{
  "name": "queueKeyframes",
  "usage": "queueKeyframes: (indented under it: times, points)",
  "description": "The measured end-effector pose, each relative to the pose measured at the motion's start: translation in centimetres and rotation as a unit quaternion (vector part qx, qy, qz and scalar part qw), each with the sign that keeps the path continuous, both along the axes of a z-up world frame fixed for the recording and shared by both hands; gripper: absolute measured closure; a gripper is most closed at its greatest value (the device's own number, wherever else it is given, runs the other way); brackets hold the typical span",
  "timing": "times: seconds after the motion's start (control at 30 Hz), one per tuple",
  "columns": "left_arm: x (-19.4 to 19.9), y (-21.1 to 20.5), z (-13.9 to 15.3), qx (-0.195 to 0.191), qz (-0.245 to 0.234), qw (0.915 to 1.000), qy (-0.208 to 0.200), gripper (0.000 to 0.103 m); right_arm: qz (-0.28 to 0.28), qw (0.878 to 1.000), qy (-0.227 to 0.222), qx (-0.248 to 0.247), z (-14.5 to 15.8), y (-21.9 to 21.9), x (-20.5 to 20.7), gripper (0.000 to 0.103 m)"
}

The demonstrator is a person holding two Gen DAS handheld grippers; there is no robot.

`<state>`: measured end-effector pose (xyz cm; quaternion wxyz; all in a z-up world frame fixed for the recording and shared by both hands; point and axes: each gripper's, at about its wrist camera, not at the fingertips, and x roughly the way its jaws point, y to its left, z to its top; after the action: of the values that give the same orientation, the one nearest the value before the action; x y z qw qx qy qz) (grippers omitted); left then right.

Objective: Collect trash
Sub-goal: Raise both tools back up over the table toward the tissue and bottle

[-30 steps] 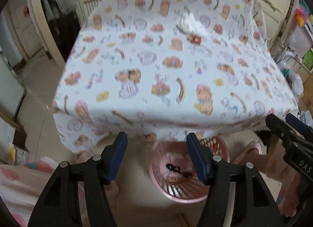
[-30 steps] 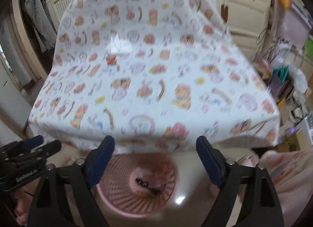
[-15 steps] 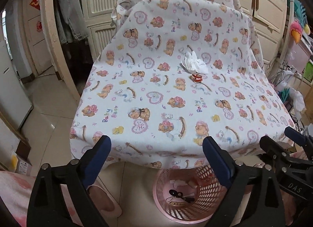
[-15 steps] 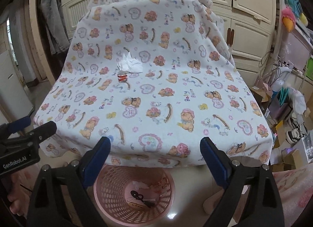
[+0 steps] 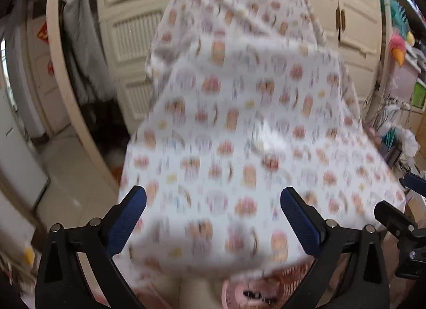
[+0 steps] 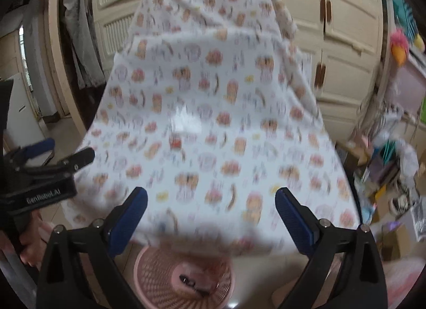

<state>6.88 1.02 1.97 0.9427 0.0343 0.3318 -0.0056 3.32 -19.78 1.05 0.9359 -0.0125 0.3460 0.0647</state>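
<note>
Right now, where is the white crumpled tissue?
The white tissue lies on the patterned cloth, left of centre in the right wrist view, just behind a small red item.

Both views are smeared by motion blur. The white cartoon-printed cloth (image 5: 239,128) (image 6: 213,128) covering the table shows only soft orange and pink blobs; its figures cannot be made out. On it, the crumpled white tissue (image 5: 262,137) (image 6: 183,121) is a pale patch without clear edges, and the small red item (image 5: 270,161) (image 6: 175,141) just beside it is too blurred to identify. The pink plastic mesh basket (image 5: 293,275) (image 6: 157,279) on the floor is partly hidden by the cloth's hanging edge and cut off by the bottom border in both views. A small black object (image 5: 255,295) (image 6: 191,282) lies inside it, its kind unclear.
</note>
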Motion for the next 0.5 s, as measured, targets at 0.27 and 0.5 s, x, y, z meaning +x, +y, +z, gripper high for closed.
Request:
queueKeyframes:
  times: [0.27, 0.5]
  points:
    - [4.6, 0.4, 2.9, 0.032, -0.006, 0.9980, -0.054, 0.001, -0.006, 0.999, -0.036, 0.004, 3.1, -0.7, 5.6, 0.000]
    - [6.6, 2.8, -1.9, -0.038, 0.028, 0.9981, 0.039, 0.001, 0.002, 0.999, -0.038, 0.001, 0.0, -0.1, 8.7, 0.000]
